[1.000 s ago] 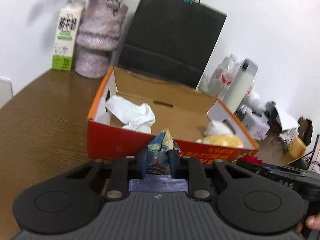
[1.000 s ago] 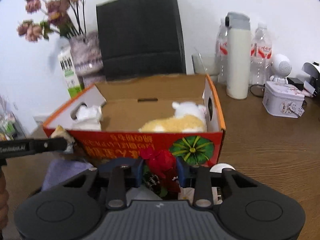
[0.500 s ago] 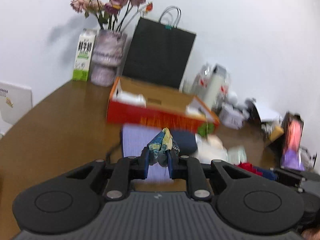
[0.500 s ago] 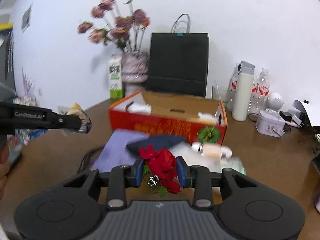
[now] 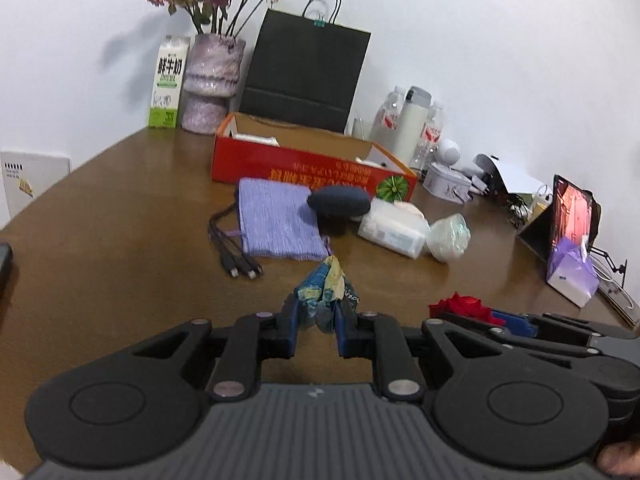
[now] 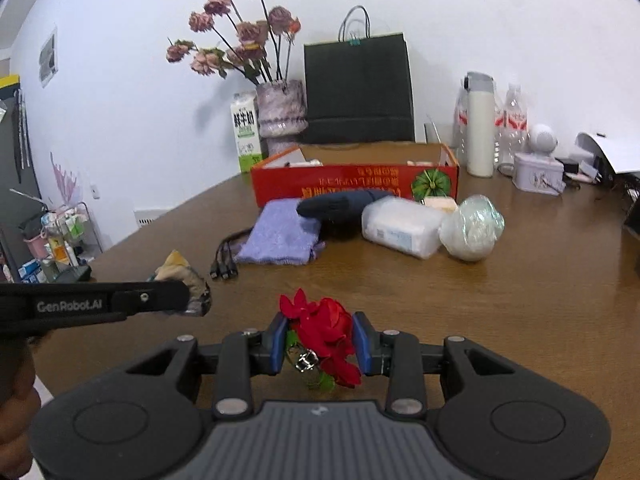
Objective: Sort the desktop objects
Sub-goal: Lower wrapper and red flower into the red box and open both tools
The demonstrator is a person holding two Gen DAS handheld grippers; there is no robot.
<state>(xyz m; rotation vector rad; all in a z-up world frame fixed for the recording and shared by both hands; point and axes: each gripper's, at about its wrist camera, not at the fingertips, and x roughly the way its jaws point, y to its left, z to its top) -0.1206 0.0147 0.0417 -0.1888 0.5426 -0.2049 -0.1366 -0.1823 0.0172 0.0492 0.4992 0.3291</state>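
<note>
carefully now: my left gripper (image 5: pixel 317 312) pinches the crumpled wrapper (image 5: pixel 325 280), my right gripper (image 6: pixel 320 342) grips the red rose (image 6: pixel 326 330); i hold both firm and level toward the box (image 6: pixel 356 188).

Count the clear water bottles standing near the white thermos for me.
2 visible for sure: one water bottle right of the white thermos, one bottle partly hidden on its left. More may stand behind it.

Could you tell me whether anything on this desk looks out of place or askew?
Yes: several items lie loose in front of the red box rather than in it. A dark pouch rests partly across the purple cloth bag, and a cable trails out from beside it.
</note>
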